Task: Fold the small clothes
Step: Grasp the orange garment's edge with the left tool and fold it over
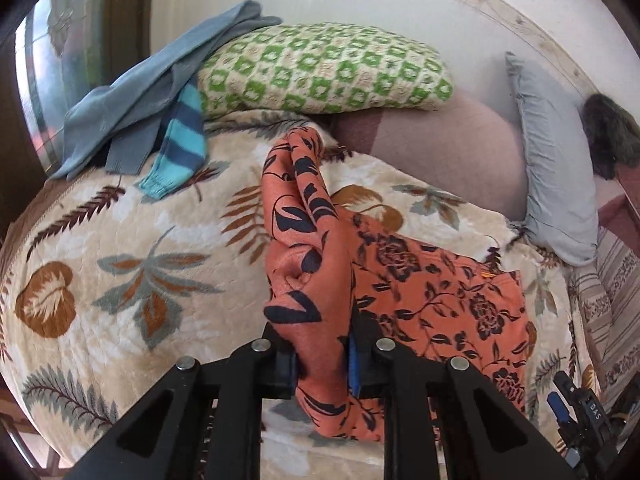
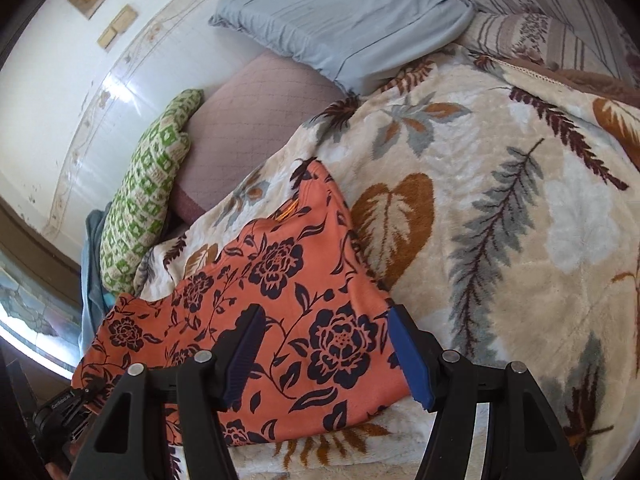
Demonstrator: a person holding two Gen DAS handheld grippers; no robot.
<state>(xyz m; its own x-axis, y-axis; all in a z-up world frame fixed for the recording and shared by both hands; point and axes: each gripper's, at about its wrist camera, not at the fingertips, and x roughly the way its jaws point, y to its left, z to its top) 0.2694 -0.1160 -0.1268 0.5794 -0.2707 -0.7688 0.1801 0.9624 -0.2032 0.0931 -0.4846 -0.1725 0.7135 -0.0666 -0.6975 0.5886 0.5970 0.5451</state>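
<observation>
An orange garment with a dark floral print [image 1: 436, 292] lies on the leaf-patterned blanket [image 1: 120, 240]. My left gripper [image 1: 324, 364] is shut on a bunched part of it, lifted into a ridge that stands up from the bed. The rest lies flat to the right. In the right wrist view the garment [image 2: 280, 280] lies flat, and my right gripper [image 2: 328, 352] is open just above it, blue pads [image 2: 412, 360] spread over its near edge. The right gripper also shows in the left wrist view [image 1: 576, 412].
A grey-blue garment [image 1: 152, 92] and a teal striped sleeve [image 1: 180, 148] lie at the far left by a green patterned pillow [image 1: 320, 68]. A grey pillow [image 1: 556, 160] and a pink cushion [image 1: 440, 148] lean on the wall. A striped blanket [image 2: 560, 32] is at the far right.
</observation>
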